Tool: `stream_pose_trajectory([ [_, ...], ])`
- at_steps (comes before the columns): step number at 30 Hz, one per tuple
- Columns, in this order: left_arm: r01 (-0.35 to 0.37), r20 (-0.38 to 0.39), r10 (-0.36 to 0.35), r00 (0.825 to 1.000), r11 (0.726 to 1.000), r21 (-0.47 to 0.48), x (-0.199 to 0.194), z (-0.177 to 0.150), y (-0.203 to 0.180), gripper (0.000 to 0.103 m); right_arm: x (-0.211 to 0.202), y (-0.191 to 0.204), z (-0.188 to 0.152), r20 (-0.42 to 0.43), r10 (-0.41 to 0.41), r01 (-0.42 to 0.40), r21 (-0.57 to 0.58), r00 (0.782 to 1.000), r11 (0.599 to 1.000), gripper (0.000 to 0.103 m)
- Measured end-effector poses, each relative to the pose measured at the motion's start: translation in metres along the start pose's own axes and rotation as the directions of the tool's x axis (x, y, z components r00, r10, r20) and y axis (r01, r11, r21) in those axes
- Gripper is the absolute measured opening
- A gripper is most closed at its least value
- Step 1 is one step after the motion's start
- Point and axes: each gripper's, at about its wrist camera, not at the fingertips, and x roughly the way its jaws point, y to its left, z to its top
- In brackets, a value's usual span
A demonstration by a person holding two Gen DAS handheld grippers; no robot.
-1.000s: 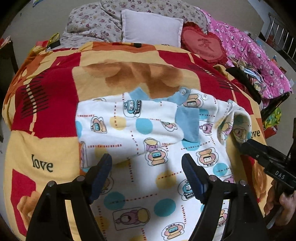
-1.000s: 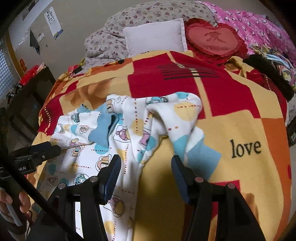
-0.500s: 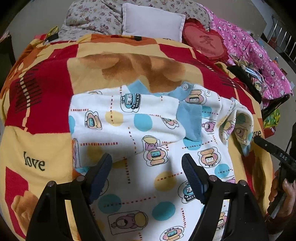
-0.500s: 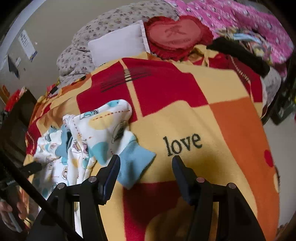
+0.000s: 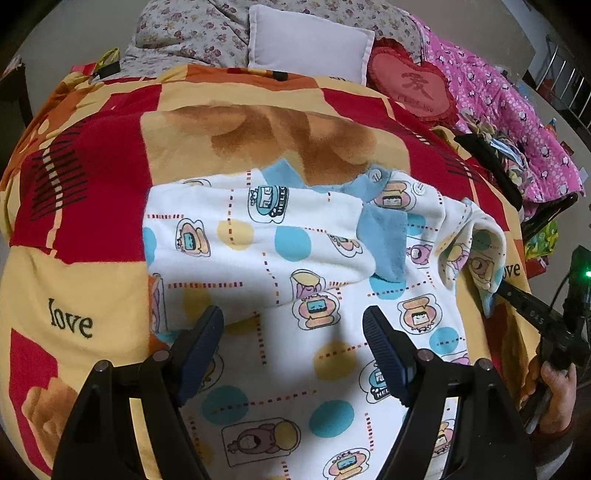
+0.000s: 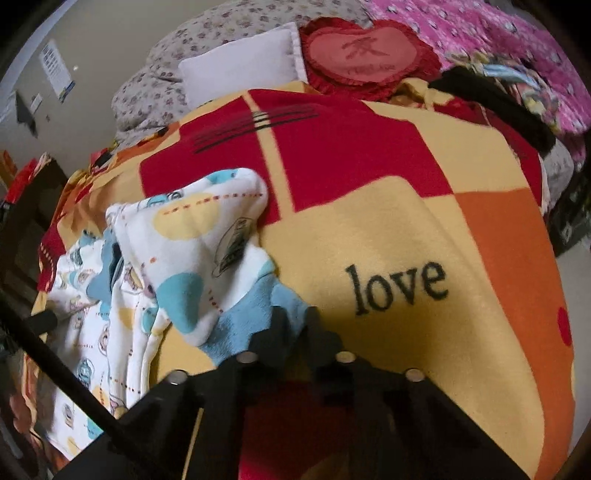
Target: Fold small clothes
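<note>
A small white baby garment (image 5: 295, 295) with cartoon prints, coloured dots and blue trim lies on the red and yellow blanket (image 5: 92, 184). Its left sleeve is folded across the chest. My left gripper (image 5: 293, 332) is open and empty, hovering over the garment's lower middle. My right gripper (image 6: 295, 328) is shut on the blue cuff (image 6: 258, 317) of the right sleeve (image 6: 192, 251), at the garment's right edge. The right gripper also shows in the left wrist view (image 5: 532, 314), its tips under the sleeve (image 5: 476, 251).
The blanket (image 6: 406, 221) reads "love" and covers the bed. A white pillow (image 5: 306, 40), a red heart cushion (image 5: 410, 85) and a floral quilt (image 5: 184, 29) lie at the head. A pink quilt (image 5: 517, 122) and a black item (image 5: 491, 162) lie at the right.
My right gripper has moved down to the sleeve's blue cuff and closed on it. My left gripper stays open and has shifted slightly forward over the garment.
</note>
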Motion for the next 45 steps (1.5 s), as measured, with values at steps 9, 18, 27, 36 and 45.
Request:
stream_pose_trajectory([
  [9, 0.015, 0.030, -0.014, 0.999, 1.000, -0.024, -0.014, 0.001, 0.011, 0.077, -0.084, -0.015, 0.040, 0.202, 0.066, -0.079, 0.060, 0.977, 0.995, 0.007],
  [18, 0.015, 0.077, -0.008, 0.997, 0.996, -0.086, -0.034, 0.006, 0.046, 0.077, -0.144, 0.097, 0.094, 0.300, 0.281, -0.237, -0.175, 0.911, 0.956, 0.006],
  [27, -0.025, 0.120, 0.045, 0.992, 0.986, -0.163, -0.055, 0.002, 0.098, 0.078, -0.061, 0.224, 0.085, 0.060, 0.459, -0.425, -0.289, 0.886, 0.858, 0.006],
  [36, -0.002, 0.113, 0.022, 0.993, 0.984, -0.177, -0.049, -0.002, 0.109, 0.078, 0.000, 0.234, 0.056, -0.084, 0.538, -0.542, -0.207, 0.839, 0.814, 0.047],
  [45, 0.019, 0.144, -0.012, 0.989, 0.999, -0.042, -0.031, 0.017, 0.063, 0.090, -0.008, 0.152, 0.065, -0.018, 0.376, -0.373, -0.165, 0.927, 0.913, 0.047],
])
